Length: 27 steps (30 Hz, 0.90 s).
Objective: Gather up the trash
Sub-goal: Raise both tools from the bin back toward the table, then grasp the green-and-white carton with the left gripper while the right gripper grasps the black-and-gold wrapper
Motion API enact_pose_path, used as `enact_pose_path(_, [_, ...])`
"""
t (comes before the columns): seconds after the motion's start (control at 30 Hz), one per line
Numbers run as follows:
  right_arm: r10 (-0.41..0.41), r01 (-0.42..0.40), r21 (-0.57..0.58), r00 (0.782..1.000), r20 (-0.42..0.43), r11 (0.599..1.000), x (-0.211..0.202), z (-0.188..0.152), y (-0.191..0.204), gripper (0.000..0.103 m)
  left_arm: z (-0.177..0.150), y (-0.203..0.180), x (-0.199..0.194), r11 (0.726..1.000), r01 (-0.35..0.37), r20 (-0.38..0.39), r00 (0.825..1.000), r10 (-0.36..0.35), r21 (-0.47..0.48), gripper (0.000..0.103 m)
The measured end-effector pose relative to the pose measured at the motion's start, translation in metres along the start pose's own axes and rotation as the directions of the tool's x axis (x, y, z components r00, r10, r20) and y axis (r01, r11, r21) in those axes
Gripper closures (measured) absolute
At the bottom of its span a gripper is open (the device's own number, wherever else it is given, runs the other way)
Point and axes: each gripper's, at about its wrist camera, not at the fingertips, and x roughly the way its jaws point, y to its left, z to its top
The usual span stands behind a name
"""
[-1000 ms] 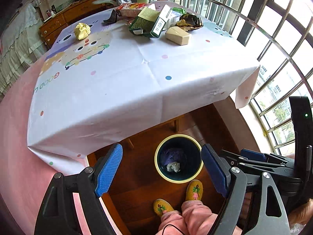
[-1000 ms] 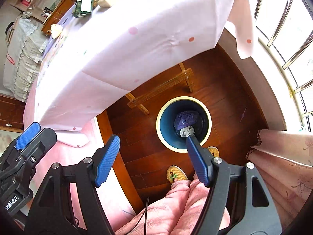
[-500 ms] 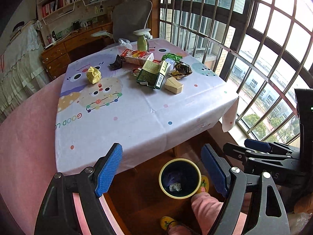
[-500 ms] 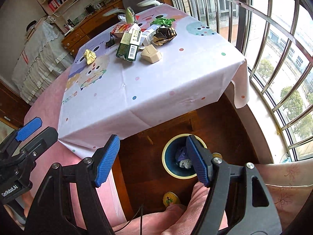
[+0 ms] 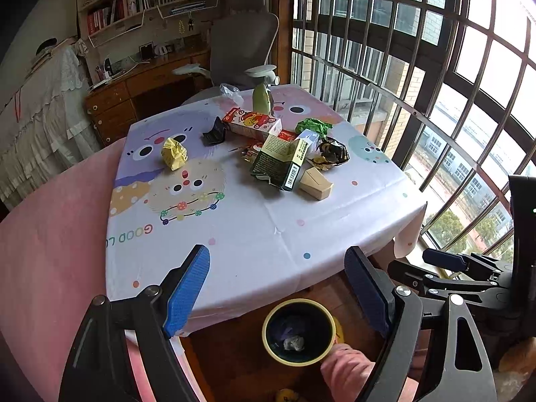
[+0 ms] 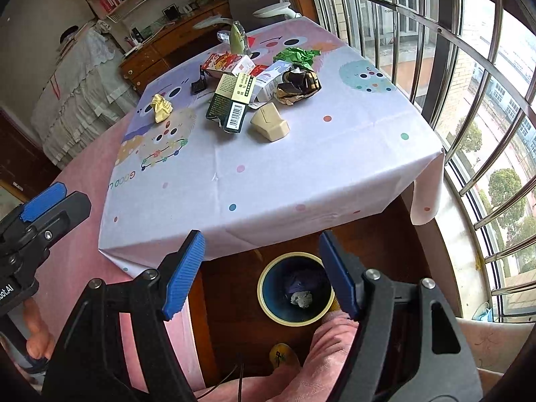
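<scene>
Blue-padded fingers [image 5: 366,294] of both grippers spread, empty; bin [image 6: 294,288] holds seemingly crumpled trash.

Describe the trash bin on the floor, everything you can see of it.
The trash bin is a round, open-topped container with a pale yellow rim and a dark blue inside. It stands upright on the dark wooden floor, just past the near edge of the table with the hanging tablecloth. Inside lie a crumpled purple piece and a pale grey-white wad. A pink-clad leg covers its near rim; contact is unclear. No lid shows.
</scene>
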Motion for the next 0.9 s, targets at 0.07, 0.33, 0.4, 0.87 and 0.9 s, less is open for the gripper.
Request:
enact_pose_path(0.07, [0.006, -0.006, -0.017, 1.000, -0.007, 1.000, 0.010, 0.017, -0.006, 0.035, 0.014, -0.008, 0.016, 1.000, -0.008, -0.009, 1.000, 0.008, 0.003, 0.019])
enact_pose_path(0.33, [0.020, -0.022, -0.027, 0.997, -0.073, 0.999, 0.065, 0.110, -0.052, 0.035, 0.089, -0.043, 0.109, 0.999, -0.043, -0.061, 0.997, 0.042, -0.005, 0.019])
enact_pose_path(0.4, [0.020, -0.023, -0.031, 0.997, -0.080, 0.999, 0.080, 0.134, -0.063, 0.035, 0.109, -0.047, 0.138, 0.997, -0.079, -0.080, 0.994, 0.077, -0.019, 0.019])
enact_pose_path(0.87, [0.116, -0.111, 0.037, 0.967, -0.228, 0.993, 0.215, 0.246, -0.095, 0.035, 0.163, -0.029, 0.300, 0.979, -0.164, -0.259, 0.957, 0.129, -0.120, 0.020])
enact_pose_path(0.9, [0.118, -0.113, 0.036, 0.964, -0.239, 0.993, 0.222, 0.248, -0.094, 0.036, 0.162, -0.028, 0.305, 0.978, -0.167, -0.266, 0.955, 0.129, -0.124, 0.021])
